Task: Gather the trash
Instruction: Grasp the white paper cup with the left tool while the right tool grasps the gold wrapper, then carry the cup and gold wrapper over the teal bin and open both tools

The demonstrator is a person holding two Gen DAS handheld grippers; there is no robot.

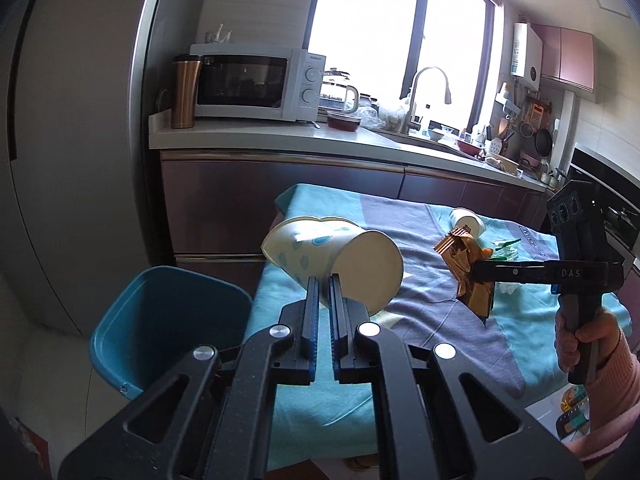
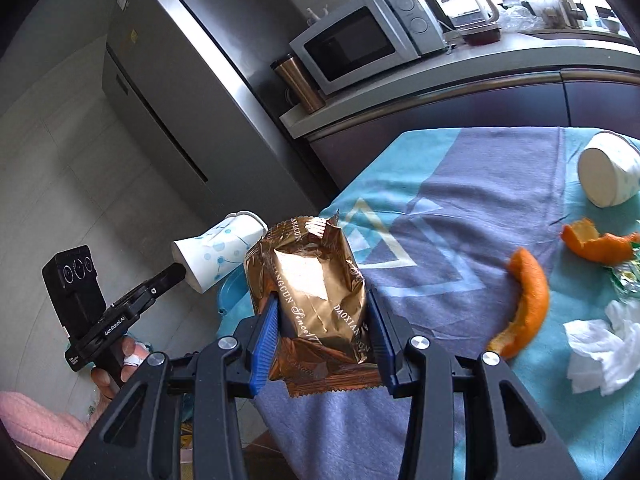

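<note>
Fingers of the left gripper (image 1: 325, 282) pinch the rim of a paper cup (image 1: 332, 258), held tilted above the table edge, the blue bin (image 1: 168, 328) at eight o'clock. The right gripper (image 2: 322, 308) clamps a gold wrapper (image 2: 316, 292) — orange peel (image 2: 526, 304), crumpled tissue (image 2: 600, 352) and a second cup (image 2: 608, 170) lie on the tablecloth (image 2: 420, 216) from three to one o'clock.

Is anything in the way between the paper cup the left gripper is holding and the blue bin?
Nothing visible is. The left gripper pinches the paper cup by its rim, up in the air at the table's edge. The blue bin sits open on the floor just left of and below it, only open air between.
</note>
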